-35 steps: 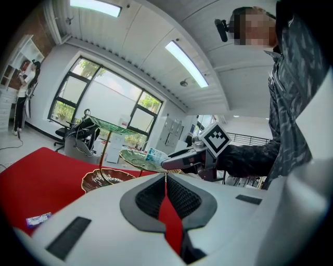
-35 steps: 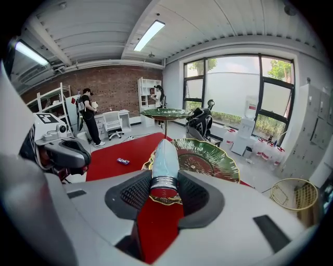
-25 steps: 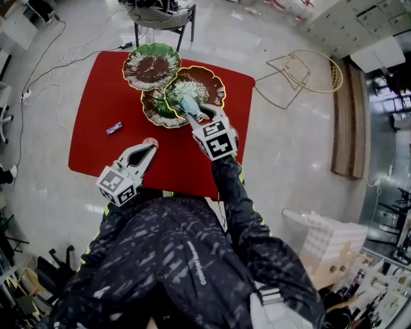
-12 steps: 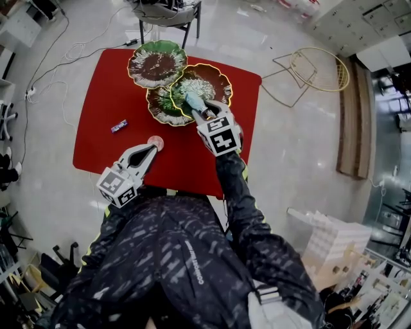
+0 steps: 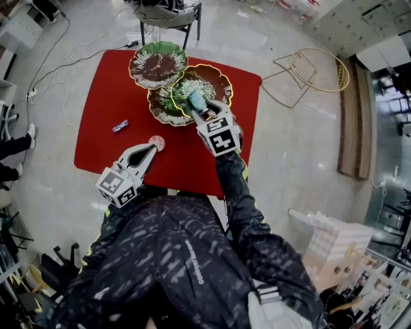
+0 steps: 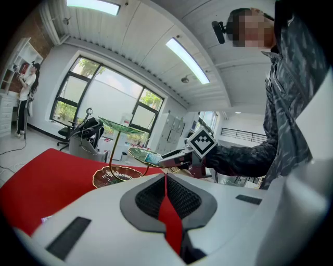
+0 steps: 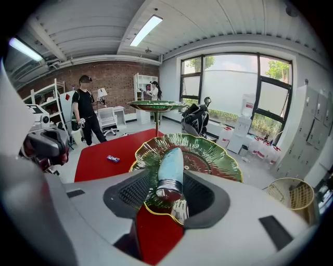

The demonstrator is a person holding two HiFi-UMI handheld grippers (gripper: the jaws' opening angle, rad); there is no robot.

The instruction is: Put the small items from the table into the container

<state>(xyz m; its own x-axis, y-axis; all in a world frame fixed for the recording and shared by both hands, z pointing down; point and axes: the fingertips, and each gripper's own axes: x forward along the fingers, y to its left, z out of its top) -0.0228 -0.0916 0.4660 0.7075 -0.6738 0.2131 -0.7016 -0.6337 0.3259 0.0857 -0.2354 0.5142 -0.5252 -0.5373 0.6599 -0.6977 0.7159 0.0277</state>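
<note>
A pale blue bulb-shaped item (image 7: 170, 169) with a silver screw cap lies on the rim of the green leaf plate (image 7: 213, 156) of the tiered plate stand. My right gripper (image 7: 169, 196) straddles it with jaws opening, and a sliver of plate shows between the left pad and the cap. From the head view, the right gripper (image 5: 199, 110) reaches over that plate (image 5: 215, 82) with the blue item (image 5: 195, 99) at its tips. My left gripper (image 5: 149, 150) hovers shut and empty, with a pink round item (image 5: 156, 142) on the red table just past its tip. A small wrapped candy (image 5: 120, 126) lies farther left.
The stand has a higher brown-green plate (image 5: 158, 64) and a lower plate (image 5: 162, 106) on the red table (image 5: 103, 96). A chair (image 5: 168, 14) stands behind the table and a wire basket (image 5: 321, 69) sits on the floor at right. People stand far off by shelves (image 7: 86, 111).
The picture has drifted slightly. The right gripper stays over the green plate with the blue item between its jaws. The left gripper has not moved.
</note>
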